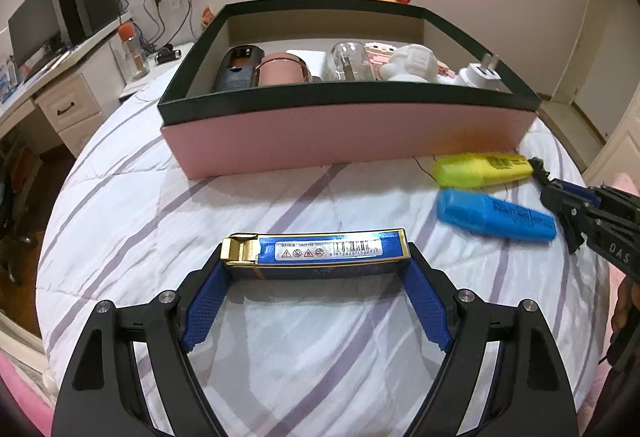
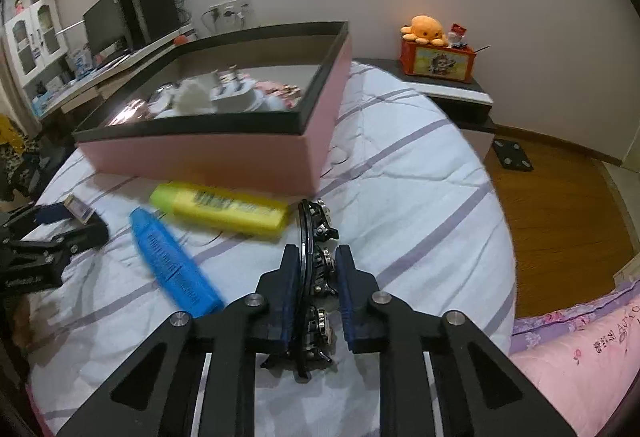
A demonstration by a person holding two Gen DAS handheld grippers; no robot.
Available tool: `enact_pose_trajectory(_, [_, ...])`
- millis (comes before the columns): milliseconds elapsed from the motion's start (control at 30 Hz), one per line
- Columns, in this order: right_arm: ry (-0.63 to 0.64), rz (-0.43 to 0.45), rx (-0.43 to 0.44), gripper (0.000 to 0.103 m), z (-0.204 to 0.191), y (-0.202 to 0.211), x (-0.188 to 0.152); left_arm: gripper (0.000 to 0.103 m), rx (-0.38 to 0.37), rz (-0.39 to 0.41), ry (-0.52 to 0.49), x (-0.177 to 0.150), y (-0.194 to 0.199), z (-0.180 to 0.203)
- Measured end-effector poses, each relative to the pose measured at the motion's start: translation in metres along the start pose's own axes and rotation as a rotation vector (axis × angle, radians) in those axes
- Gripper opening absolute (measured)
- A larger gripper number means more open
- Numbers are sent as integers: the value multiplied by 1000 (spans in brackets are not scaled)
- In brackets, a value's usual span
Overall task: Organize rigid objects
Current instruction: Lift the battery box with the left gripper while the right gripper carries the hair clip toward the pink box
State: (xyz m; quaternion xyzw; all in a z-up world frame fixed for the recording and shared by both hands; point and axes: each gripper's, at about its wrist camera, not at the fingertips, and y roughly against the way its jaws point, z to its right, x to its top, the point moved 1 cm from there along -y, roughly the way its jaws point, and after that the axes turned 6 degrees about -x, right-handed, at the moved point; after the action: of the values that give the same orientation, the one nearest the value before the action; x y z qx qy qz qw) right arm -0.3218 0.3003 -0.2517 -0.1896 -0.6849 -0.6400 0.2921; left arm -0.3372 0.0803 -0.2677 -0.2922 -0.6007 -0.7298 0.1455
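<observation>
My left gripper (image 1: 316, 262) is shut on a flat blue and gold box (image 1: 320, 249), its blue pads pressed against the box's two short ends above the striped white bed cover (image 1: 280, 337). My right gripper (image 2: 318, 251) is shut on a black ring with shiny metal studs (image 2: 316, 221), which stands upright between the pads. A yellow highlighter (image 2: 220, 209) and a blue highlighter (image 2: 176, 265) lie on the cover just left of that gripper. Behind them sits a pink storage box with a dark rim (image 1: 348, 133), holding a pink cup (image 1: 280, 71), a glass jar, a white figure and a white plug.
A desk (image 1: 60, 77) with a monitor and speakers stands at the left of the bed. A nightstand (image 2: 448, 89) with an orange plush and a red tin is at the back right. Wooden floor (image 2: 560, 217) lies past the bed's right edge, and a pink pillow (image 2: 580, 357) is at the near right.
</observation>
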Motion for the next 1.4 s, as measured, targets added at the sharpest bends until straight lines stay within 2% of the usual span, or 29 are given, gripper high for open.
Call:
enact_pose_trajectory(167, [49,-23,-22,19,-15,6,-12,83,7,0,6,-13,5,-9])
enact_pose_trajectory(500, [31,18,-63,19,-17,2,-10,85,11,15,19,-10,-1,-12])
enact_pose_trajectory(733, [-66,76,39,18,-12,23,-13,83,-4,58,53,-14,15,-20])
enact_pose_trajectory(933, [-50,169,80,18,-30,62,2,83,2,160,49,-13,61,-22])
enact_pose_trajectory(1067, [-59,230,140,18,-42,81,20,83,-1,234,30,-8,96,-20])
enact_pose_trajectory(1400, [3,387,168,18,-82,130,42,83,18,450,18,10,180,-20])
